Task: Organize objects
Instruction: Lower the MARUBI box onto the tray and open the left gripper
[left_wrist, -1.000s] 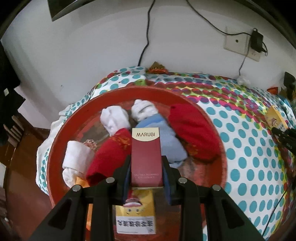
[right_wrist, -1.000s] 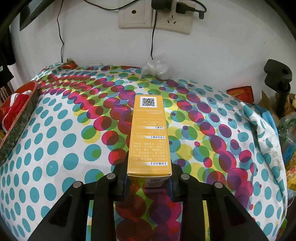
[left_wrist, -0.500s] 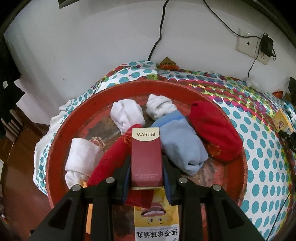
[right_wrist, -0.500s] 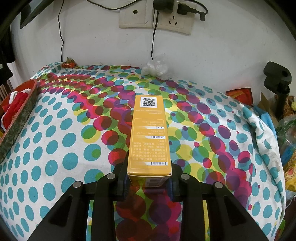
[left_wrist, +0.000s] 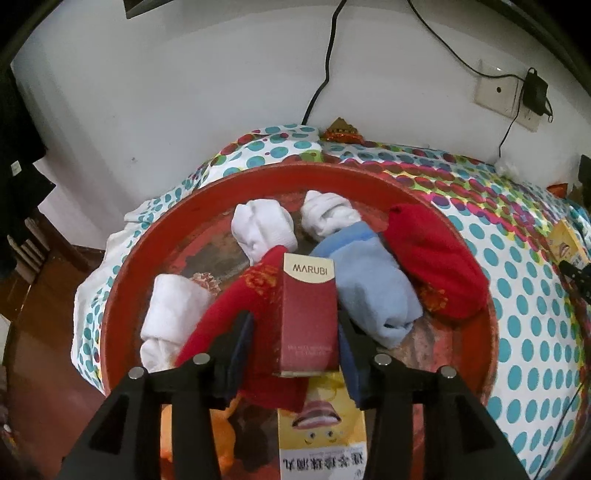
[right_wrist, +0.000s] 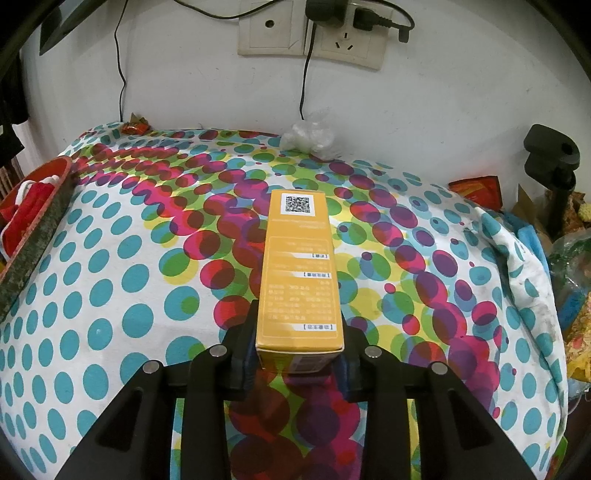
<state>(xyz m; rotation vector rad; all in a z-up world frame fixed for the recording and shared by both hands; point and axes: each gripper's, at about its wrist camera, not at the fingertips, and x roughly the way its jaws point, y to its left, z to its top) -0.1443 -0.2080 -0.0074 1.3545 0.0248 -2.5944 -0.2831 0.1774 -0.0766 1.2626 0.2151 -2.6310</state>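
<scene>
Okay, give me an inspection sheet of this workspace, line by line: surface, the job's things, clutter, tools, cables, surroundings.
Surface: dotted cloth covering the table.
Job's things: dark red box over the red tray of rolled socks; yellow box over the cloth.
Clutter: plastic wad and wrapper at the wall.
Tools: left tool opening, pads clear of the dark red box between them; right tool shut on the yellow box.
Cables: black cords from the wall sockets.
Surroundings: white wall, black stand.
</scene>
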